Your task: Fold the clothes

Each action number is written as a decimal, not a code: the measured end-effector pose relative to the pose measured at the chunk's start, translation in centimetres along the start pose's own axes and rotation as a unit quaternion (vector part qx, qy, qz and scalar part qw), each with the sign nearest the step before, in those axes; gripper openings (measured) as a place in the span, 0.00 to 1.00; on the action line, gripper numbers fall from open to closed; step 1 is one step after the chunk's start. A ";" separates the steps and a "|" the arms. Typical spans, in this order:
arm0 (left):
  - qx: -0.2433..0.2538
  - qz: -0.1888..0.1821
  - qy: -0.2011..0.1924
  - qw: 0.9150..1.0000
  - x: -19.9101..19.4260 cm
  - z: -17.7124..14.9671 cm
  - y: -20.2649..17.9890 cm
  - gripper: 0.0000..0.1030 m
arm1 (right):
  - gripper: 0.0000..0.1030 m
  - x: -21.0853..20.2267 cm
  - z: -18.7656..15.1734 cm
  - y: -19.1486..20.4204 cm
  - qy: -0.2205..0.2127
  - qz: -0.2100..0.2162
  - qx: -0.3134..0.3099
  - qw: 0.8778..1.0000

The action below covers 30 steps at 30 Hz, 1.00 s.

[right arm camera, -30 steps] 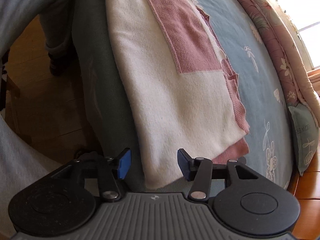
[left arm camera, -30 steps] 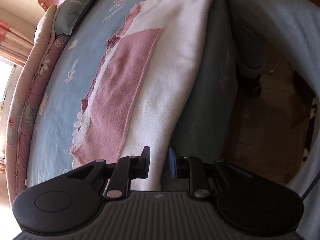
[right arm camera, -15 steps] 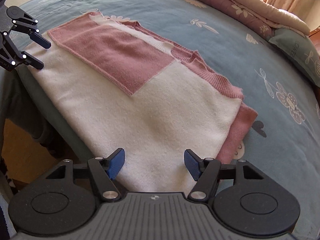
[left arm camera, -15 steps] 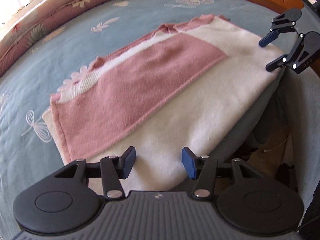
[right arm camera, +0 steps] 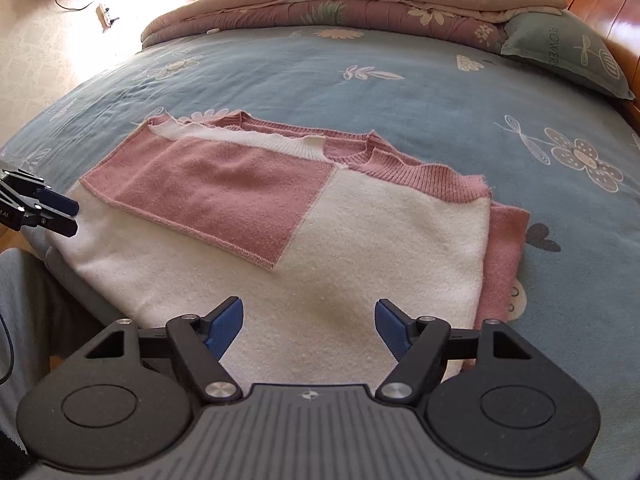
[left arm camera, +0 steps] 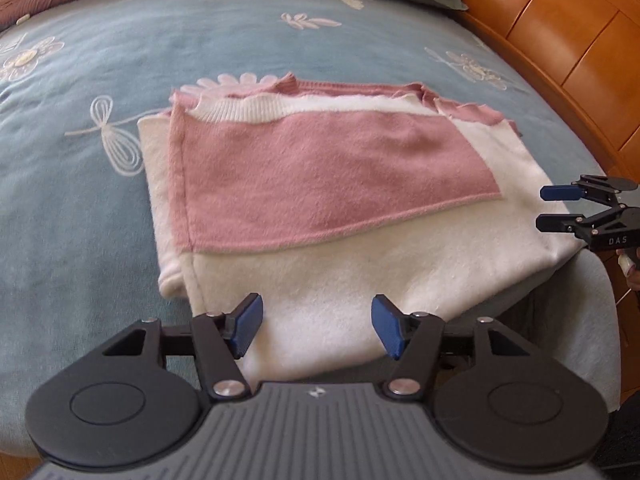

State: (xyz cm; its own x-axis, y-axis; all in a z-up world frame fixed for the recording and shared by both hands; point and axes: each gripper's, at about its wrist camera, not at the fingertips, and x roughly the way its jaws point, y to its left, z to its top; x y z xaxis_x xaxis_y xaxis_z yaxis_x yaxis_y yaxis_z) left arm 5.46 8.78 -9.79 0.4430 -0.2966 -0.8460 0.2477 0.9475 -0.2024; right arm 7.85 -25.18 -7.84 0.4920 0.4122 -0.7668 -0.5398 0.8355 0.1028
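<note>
A pink and white sweater (left arm camera: pixel 328 200) lies folded flat near the front edge of the bed (left arm camera: pixel 80 200). My left gripper (left arm camera: pixel 318 328) hovers over its near white edge with the jaws opening and nothing pinched between them. In the right wrist view the same sweater (right arm camera: pixel 288 232) spreads ahead, and my right gripper (right arm camera: pixel 308 326) hangs above its near white part, jaws opening, no cloth caught. The right gripper (left arm camera: pixel 560 208) also shows at the right edge of the left wrist view. At the left edge of the right wrist view sits the left gripper (right arm camera: pixel 60 216).
The blue flowered bedspread (right arm camera: pixel 400 92) surrounds the sweater. A rolled quilt (right arm camera: pixel 340 4) and a green pillow (right arm camera: pixel 568 52) lie at the far side. A wooden headboard (left arm camera: pixel 560 40) runs along the right. A person's grey trouser leg (right arm camera: pixel 28 300) stands by the bed edge.
Both grippers rolled upright, so the bed now looks level. Both sets of jaws have spread wider. The left gripper shifted along the sweater's near edge.
</note>
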 end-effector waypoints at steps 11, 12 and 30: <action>0.029 -0.031 -0.024 0.999 -1.9 -0.6 -4.0 0.76 | 0.90 0.3 -1.6 0.7 -0.024 -0.016 0.060 0.998; 0.025 -0.032 -0.012 0.999 -1.1 -1.0 -4.1 0.76 | 0.93 0.2 -1.7 0.8 -0.026 -0.016 0.064 0.998; -0.043 -0.115 -0.097 0.988 4.7 9.6 -4.0 0.81 | 1.00 3.8 3.9 -0.7 -0.052 -0.010 0.078 0.996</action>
State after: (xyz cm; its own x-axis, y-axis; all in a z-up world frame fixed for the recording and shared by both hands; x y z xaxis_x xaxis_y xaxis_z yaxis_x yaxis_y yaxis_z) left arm 14.82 2.43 -8.23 0.5427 -0.5142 -0.6641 0.2902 0.8568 -0.4262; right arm 12.79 -22.77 -8.35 0.5732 0.4238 -0.7013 -0.4206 0.8867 0.1920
